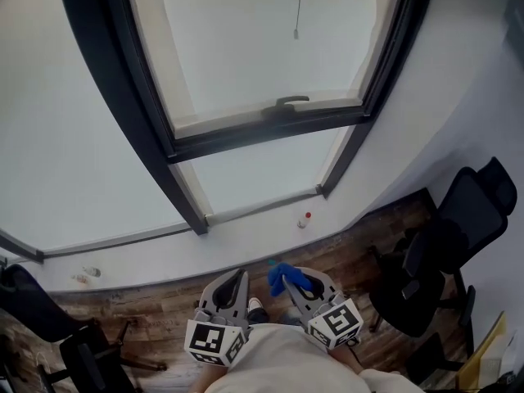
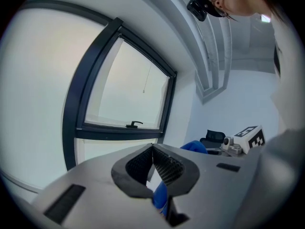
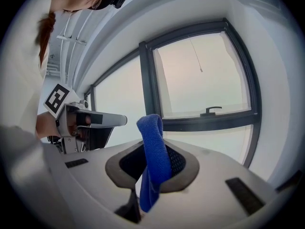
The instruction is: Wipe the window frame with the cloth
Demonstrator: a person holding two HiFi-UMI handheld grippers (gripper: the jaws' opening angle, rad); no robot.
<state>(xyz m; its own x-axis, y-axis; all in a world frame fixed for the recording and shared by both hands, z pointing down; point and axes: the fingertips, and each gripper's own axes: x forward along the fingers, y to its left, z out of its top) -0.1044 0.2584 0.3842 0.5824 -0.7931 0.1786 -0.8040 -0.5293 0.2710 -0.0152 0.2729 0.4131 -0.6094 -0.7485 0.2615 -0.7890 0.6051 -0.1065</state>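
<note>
The window frame (image 1: 262,134) is dark, with a handle (image 1: 292,101) on its lower bar, and it stands well ahead of both grippers. My right gripper (image 1: 288,280) is shut on a blue cloth (image 1: 286,276). In the right gripper view the cloth (image 3: 150,128) sticks up between the jaws of my right gripper (image 3: 153,151) and hangs below them. My left gripper (image 1: 241,277) is held close beside it. In the left gripper view my left gripper (image 2: 152,148) has its jaw tips together, with a scrap of blue showing through the gap lower down. Neither gripper touches the frame (image 3: 209,122).
A white sill (image 1: 246,248) runs under the window, with a small red-capped bottle (image 1: 304,219) and small bits (image 1: 86,275) on it. Black office chairs stand at the right (image 1: 458,228) and lower left (image 1: 49,318) on the wood floor. A blind cord (image 1: 299,6) hangs over the glass.
</note>
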